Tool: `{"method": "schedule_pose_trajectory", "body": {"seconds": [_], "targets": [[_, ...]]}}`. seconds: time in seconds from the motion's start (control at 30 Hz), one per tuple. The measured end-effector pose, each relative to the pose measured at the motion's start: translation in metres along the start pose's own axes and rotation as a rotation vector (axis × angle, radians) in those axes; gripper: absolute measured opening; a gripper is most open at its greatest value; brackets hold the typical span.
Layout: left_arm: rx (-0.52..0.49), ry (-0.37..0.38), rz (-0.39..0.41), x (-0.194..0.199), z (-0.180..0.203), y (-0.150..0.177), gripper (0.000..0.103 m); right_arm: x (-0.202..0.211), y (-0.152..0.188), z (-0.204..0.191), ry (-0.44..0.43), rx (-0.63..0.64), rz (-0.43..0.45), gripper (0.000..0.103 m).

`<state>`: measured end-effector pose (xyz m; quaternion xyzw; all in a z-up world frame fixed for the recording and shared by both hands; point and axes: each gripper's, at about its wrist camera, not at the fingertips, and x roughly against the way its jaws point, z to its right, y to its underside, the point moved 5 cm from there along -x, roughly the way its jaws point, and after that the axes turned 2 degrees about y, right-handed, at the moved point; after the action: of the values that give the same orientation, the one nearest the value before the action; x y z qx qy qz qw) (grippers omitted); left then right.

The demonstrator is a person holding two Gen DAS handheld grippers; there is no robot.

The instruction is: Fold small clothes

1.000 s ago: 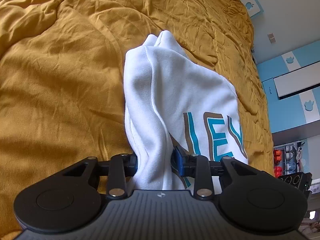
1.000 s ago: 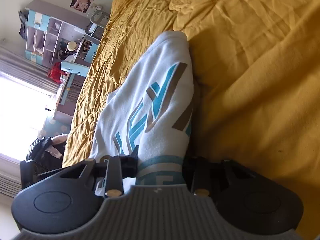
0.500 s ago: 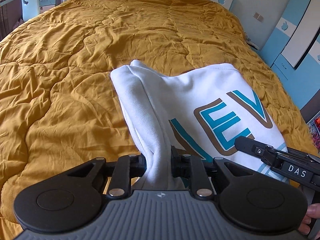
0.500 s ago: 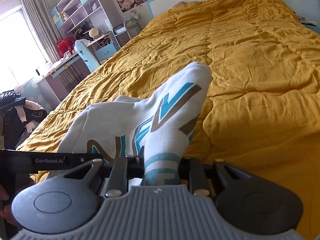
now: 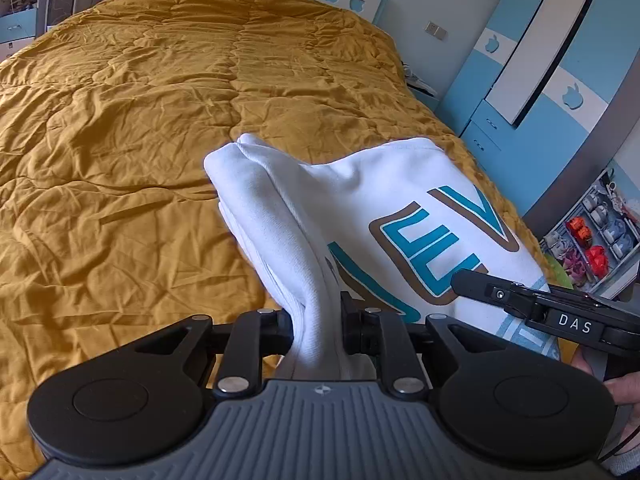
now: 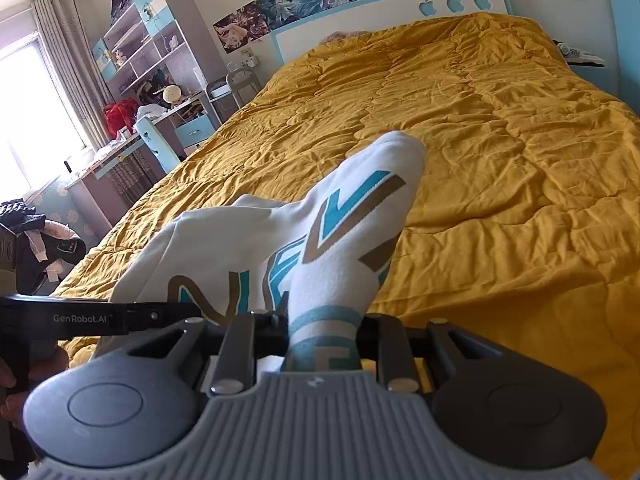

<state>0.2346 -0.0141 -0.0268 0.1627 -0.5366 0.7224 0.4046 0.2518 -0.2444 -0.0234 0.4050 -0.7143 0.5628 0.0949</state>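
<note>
A white sweatshirt (image 5: pixel 380 200) with teal and brown letters hangs lifted over the mustard quilt (image 5: pixel 120 160). My left gripper (image 5: pixel 316 328) is shut on a bunched white edge of it. In the right wrist view the same sweatshirt (image 6: pixel 340 240) rises from my right gripper (image 6: pixel 324 332), which is shut on a printed fold. The garment sags between the two grips, and its far end points toward the headboard. The two tools are close side by side: the right tool's black body (image 5: pixel 560 316) shows at the left view's right edge, and the left tool's body (image 6: pixel 100 316) at the right view's left edge.
The quilt (image 6: pixel 520 200) covers a wide bed up to a white and blue headboard (image 6: pixel 360 28). A blue and white wardrobe (image 5: pixel 560 60) stands to the right. A cluttered desk and shelves (image 6: pixel 132 120) stand by the window on the left. A person's hand (image 5: pixel 624 384) holds the right tool.
Both grippers have risen and rolled upright with the sweatshirt, lifting it off the quilt. Their jaws have pinched tighter on the cloth. The view now reaches the headboard.
</note>
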Motion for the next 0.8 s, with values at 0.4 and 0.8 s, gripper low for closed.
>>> {"method": "schedule_pose_trajectory", "body": {"seconds": [0.4, 0.8], "targets": [[0.018, 0.208, -0.065, -0.084, 0.118, 0.021, 0.020, 0.072, -0.010, 0.161, 0.118, 0.025, -0.047, 0.018], [0.027, 0.239, -0.195, -0.140, 0.146, 0.048, 0.020, 0.052, 0.015, 0.251, 0.120, -0.051, -0.148, 0.019]]}}
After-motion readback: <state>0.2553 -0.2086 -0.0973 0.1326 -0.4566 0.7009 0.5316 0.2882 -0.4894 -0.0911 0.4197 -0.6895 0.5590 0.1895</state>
